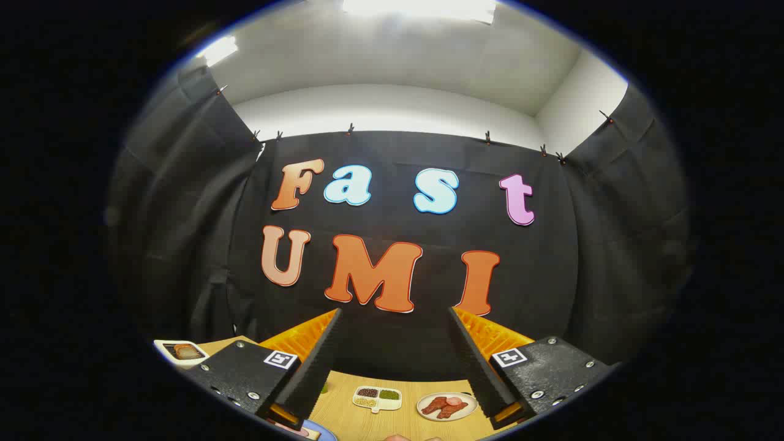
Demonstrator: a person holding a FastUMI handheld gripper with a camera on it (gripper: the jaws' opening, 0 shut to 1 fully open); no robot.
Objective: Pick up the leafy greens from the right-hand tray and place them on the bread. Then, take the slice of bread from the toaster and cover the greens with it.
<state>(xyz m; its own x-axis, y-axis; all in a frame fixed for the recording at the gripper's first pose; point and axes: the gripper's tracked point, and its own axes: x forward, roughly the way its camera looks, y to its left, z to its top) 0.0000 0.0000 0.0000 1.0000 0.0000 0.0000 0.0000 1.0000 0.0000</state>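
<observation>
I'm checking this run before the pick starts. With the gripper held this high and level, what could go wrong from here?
The open gripper points at the booth wall, far above the table, so the descent may start poorly aimed. The divided tray and meat plate sit close together between the fingers; a careless drop could nudge either.
</observation>
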